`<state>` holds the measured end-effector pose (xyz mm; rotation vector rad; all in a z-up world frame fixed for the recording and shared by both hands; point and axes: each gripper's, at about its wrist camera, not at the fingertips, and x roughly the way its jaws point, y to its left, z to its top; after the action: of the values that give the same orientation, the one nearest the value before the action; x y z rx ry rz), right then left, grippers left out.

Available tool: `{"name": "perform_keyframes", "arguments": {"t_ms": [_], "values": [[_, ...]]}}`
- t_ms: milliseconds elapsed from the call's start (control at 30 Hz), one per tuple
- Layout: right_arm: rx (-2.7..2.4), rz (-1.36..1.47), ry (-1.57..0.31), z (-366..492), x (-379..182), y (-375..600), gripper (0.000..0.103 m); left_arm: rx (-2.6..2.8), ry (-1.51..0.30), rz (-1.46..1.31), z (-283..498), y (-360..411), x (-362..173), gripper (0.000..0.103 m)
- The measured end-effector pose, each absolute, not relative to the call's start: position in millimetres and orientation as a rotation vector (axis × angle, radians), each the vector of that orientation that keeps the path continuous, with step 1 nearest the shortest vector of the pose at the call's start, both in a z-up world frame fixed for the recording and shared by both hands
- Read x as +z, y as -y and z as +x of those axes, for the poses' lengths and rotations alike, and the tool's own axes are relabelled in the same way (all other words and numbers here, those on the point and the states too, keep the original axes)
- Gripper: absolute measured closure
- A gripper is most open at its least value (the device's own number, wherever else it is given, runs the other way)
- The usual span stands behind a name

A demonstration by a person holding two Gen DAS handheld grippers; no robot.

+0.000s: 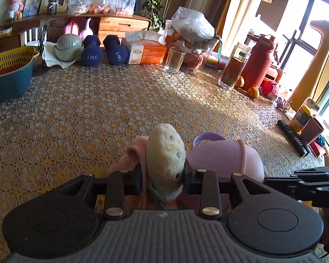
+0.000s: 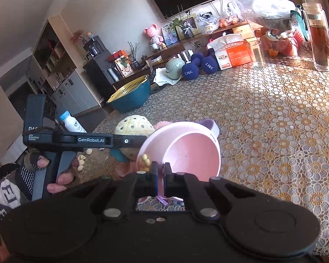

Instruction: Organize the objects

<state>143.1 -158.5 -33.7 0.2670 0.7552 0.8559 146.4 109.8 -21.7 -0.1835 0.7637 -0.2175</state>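
Observation:
My left gripper point(image 1: 163, 176) is shut on a cream plush toy point(image 1: 166, 153) with yellow stitching and a pink fuzzy part point(image 1: 134, 151); it holds it just above the table. The toy also shows in the right wrist view point(image 2: 134, 126), behind the left gripper's arm point(image 2: 92, 140). My right gripper point(image 2: 161, 171) is shut on the rim of a pink cup point(image 2: 182, 151) with a lilac handle, tilted on its side with its mouth toward me. The cup lies right of the toy in the left wrist view point(image 1: 226, 157).
A blue-and-yellow basket point(image 1: 8, 72) stands at the table's far left. Two blue dumbbells point(image 1: 103, 51), an orange box point(image 1: 147, 52), a drinking glass point(image 1: 174, 60), a tea bottle point(image 1: 233, 65) and a red flask point(image 1: 260, 61) line the far edge. A remote point(image 1: 294, 137) lies right.

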Motion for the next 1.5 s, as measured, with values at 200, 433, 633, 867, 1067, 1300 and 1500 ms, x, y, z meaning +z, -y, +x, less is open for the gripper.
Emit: {"name": "perform_keyframes", "arguments": {"t_ms": [200, 433, 633, 867, 1067, 1300, 1500], "values": [[0.837, 0.284, -0.756, 145.5, -33.6, 162.4, 0.099, -0.351, -0.668, -0.219, 132.6, -91.6, 15.9, 0.07], [0.846, 0.279, -0.757, 144.6, -34.1, 159.8, 0.099, -0.38, -0.69, -0.233, 145.7, -72.3, 9.8, 0.07], [0.85, 0.28, -0.757, 144.6, -34.1, 159.6, 0.099, -0.343, -0.693, -0.26, 149.9, -82.5, -0.6, 0.07], [0.851, 0.284, -0.755, 144.9, -34.2, 158.8, 0.099, -0.247, -0.729, -0.257, 158.6, -101.6, -16.6, 0.07], [0.842, 0.287, -0.755, 145.5, -34.1, 160.8, 0.099, -0.171, -0.812, -0.235, 156.3, -118.8, -52.1, 0.07], [0.842, 0.282, -0.759, 146.0, -33.7, 161.3, 0.099, -0.185, -0.807, -0.268, 144.9, -124.6, -50.8, 0.067], [0.843, 0.28, -0.762, 146.0, -34.2, 160.5, 0.099, -0.191, -0.767, -0.258, 136.0, -125.4, -36.6, 0.046]]}}
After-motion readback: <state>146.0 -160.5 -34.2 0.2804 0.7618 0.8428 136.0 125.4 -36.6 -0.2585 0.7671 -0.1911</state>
